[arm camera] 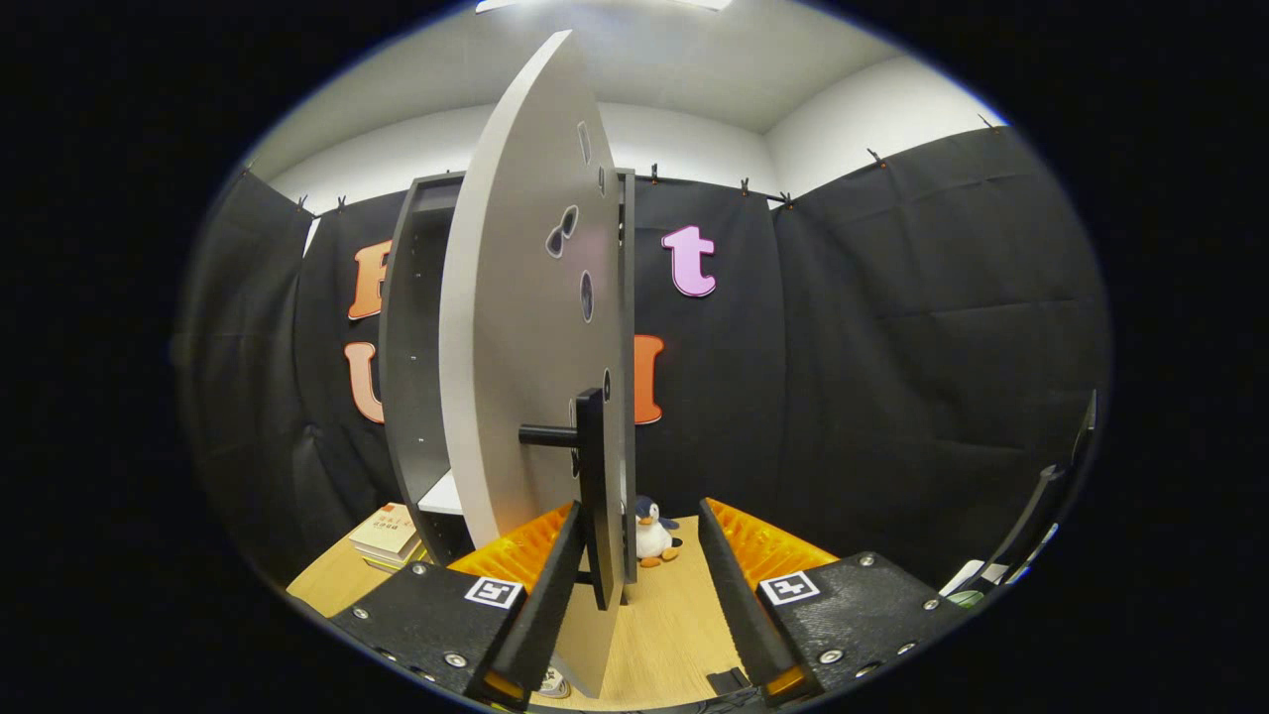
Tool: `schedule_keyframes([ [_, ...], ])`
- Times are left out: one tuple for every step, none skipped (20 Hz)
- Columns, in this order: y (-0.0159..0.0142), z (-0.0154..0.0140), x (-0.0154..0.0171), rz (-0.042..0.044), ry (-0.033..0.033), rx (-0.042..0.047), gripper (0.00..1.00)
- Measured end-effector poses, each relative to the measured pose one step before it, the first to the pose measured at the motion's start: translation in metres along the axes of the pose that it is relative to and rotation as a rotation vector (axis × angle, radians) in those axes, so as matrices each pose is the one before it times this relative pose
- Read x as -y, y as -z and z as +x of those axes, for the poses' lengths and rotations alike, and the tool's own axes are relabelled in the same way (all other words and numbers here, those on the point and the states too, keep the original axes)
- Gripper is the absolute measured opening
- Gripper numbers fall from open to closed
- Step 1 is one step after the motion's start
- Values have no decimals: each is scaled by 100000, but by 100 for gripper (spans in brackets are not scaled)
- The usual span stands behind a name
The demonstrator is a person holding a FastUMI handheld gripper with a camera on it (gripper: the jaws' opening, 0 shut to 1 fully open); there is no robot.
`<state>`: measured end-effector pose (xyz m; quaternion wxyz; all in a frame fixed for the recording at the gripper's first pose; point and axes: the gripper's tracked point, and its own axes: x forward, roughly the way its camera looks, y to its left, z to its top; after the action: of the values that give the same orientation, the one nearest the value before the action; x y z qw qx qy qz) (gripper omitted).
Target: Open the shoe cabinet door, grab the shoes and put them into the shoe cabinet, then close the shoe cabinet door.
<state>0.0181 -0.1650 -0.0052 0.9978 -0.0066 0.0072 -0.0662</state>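
The shoe cabinet [408,347], a tall dark frame, stands just ahead on the wooden table [674,625]. Its pale grey door [520,327] is swung out and stands almost edge-on to me. The door's black bar handle [593,496] sits between my fingers, close against the left finger [550,555]. The right finger [729,565] stands well apart from it. My gripper [637,508] is open. A light shelf board [443,494] shows low inside the cabinet.
A small penguin plush [651,535] sits on the table behind the door, beyond the fingertips. A stack of books [387,531] lies left of the cabinet's foot. A dark slanted stand [1041,516] rises at the far right.
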Motion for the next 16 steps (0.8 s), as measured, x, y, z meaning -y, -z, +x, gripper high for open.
schedule_keyframes([
  [-23, 103, 551, -341, 743, -58, 74],
  [-8, -62, 279, 305, 315, -425, 75],
  [15, 79, 257, -178, 359, -192, 77],
  [25, -24, 134, -228, 94, -382, 78],
  [136, -66, 157, -205, 306, -291, 78],
  [-114, -70, 336, 64, 365, 232, 78],
  [69, -84, 151, 339, -253, -201, 78],
  [-73, -171, 58, 791, 32, 219, 78],
  [-93, -126, 177, 485, -124, 110, 79],
  [112, -121, 61, -12, 17, -91, 79],
  [45, -147, 161, -281, 270, -129, 79],
  [13, -192, 98, -408, 289, -135, 79],
  [-38, -112, 115, -511, 121, -59, 79],
  [-112, -166, 102, -193, 200, 40, 80],
  [-132, -214, 72, -196, 175, 328, 80],
  [-107, -192, 118, -198, 309, 98, 80],
])
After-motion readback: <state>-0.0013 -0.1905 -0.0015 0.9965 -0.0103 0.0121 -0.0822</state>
